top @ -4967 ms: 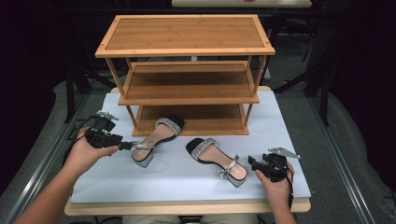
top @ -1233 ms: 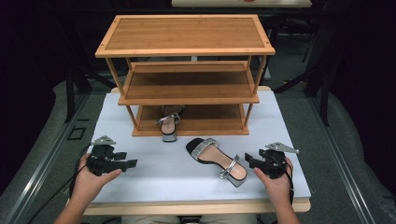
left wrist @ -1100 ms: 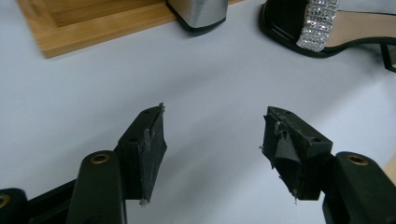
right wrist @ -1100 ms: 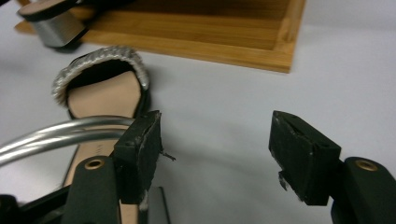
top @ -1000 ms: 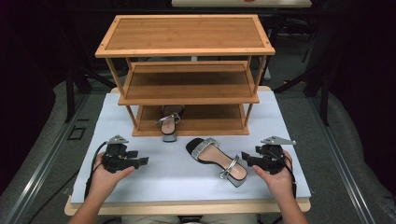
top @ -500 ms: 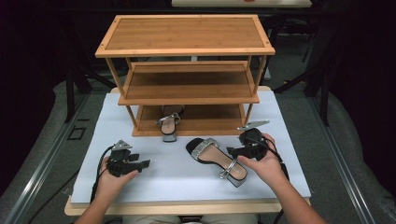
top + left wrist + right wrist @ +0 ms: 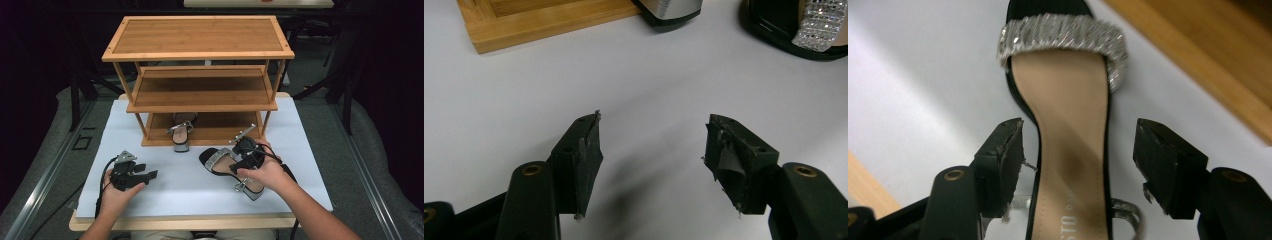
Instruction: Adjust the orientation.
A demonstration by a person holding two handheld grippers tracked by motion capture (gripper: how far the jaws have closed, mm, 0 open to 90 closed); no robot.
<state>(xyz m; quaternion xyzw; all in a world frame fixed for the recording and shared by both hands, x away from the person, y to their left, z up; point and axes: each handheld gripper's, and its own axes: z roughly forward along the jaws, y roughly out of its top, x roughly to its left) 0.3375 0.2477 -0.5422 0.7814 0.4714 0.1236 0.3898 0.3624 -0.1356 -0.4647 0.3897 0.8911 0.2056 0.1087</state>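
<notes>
Straddling sandal (image 7: 1073, 130), right gripper (image 7: 1078, 165) jaws apart; rack (image 7: 200, 95) just behind.

White-topped table (image 7: 150, 130), wooden shoe rack (image 7: 200, 90) standing on it, black sandal (image 7: 222, 162) lying before it, another sandal (image 7: 181, 134) apparently on the rack's bottom shelf.

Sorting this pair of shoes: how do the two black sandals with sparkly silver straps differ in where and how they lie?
The black sandal on the bottom shelf rests partly inside the bamboo shoe rack, heel end over the front edge. The black sandal on the white table lies flat outside it, between the open right gripper jaws, pads apart from it. Both share sparkly silver straps.
</notes>
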